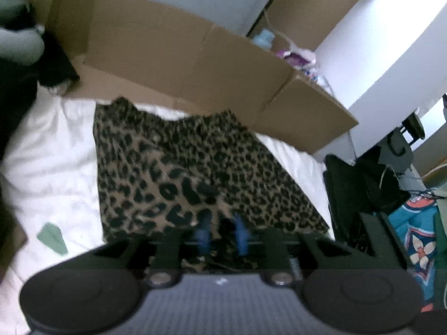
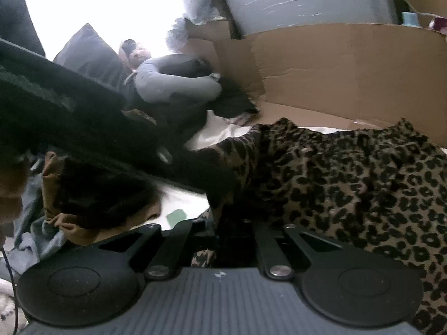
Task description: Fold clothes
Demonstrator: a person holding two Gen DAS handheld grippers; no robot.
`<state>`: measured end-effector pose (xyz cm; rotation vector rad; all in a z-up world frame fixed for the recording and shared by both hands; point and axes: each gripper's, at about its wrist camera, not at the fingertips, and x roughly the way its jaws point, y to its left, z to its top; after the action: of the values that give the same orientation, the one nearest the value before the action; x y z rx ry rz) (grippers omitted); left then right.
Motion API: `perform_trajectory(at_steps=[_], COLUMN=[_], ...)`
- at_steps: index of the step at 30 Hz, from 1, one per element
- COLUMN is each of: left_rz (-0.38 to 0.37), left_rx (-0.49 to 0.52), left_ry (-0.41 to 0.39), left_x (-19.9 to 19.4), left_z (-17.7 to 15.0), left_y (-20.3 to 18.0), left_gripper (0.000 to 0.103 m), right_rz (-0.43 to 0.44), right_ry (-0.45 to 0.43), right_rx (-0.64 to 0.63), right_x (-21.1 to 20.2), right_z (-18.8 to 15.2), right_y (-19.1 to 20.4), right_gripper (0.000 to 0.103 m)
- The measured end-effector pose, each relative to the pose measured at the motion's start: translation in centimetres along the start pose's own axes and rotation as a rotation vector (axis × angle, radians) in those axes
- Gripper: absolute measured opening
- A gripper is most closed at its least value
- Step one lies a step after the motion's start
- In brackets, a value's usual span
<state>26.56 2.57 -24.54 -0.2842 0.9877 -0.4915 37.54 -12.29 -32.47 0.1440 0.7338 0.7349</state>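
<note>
My left gripper (image 1: 222,230) pinches the near hem of the leopard-print garment (image 1: 195,167), which lies spread on the white bedding (image 1: 56,153), cardboard box (image 1: 195,61) at twelve o'clock. My right gripper (image 2: 233,223) bites the garment's edge, cloth running to three o'clock; its fingertips are hidden, closure unclear.

We are in a home bedroom that doubles as storage. A white rumpled bedsheet (image 1: 53,150) covers the bed. Along its far side stands a large brown cardboard sheet with folded flaps (image 1: 178,55). A dark grey square cushion (image 2: 89,53) leans by the bright window, and a heap of grey and tan loose clothes (image 2: 44,223) lies at the edge. A teal floral-patterned fabric (image 1: 416,240) sits beside the bed.
</note>
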Motion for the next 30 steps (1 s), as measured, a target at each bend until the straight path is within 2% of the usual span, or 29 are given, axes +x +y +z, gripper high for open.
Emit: perform_trajectory(at_steps=[3, 5, 7, 9, 11, 15, 18, 30], left_rz=[0.023, 0.068, 0.107, 0.149, 0.186, 0.191, 0.215, 0.18], left_rx=[-0.019, -0.023, -0.042, -0.057, -0.065, -0.118, -0.105, -0.066], left_ry=[-0.016, -0.017, -0.011, -0.004, 0.0, 0.029, 0.051, 0.145], left_x=[-0.3, -0.1, 0.1, 0.3, 0.6, 1.6, 2.6, 6.0], left_z=[-0.2, -0.4, -0.8, -1.1, -1.4, -2.0, -2.4, -3.5], left_y=[1.0, 1.8, 2.8, 3.8, 4.8, 6.4, 6.3, 4.5], left_gripper=[0.038, 0.039, 0.044, 0.057, 0.058, 0.058, 0.058, 0.058], right_rz=[-0.01, -0.017, -0.024, -0.031, -0.043, -0.078, -0.111, -0.209], right_ry=[0.0, -0.001, -0.002, -0.005, -0.008, -0.012, -0.023, -0.089], right_rx=[0.022, 0.039, 0.056, 0.069, 0.074, 0.112, 0.144, 0.307], right_x=[-0.6, -1.0, -1.4, -2.1, -3.0, -4.6, -5.8, -10.6], right_z=[0.1, 0.3, 0.4, 0.6, 0.7, 0.4, 0.0, -1.5], right_y=[-0.8, -1.3, -1.8, -2.3, -3.0, -4.8, -6.1, -10.9], right_gripper=[0.001, 0.001, 0.001, 0.001, 0.001, 0.001, 0.001, 0.0])
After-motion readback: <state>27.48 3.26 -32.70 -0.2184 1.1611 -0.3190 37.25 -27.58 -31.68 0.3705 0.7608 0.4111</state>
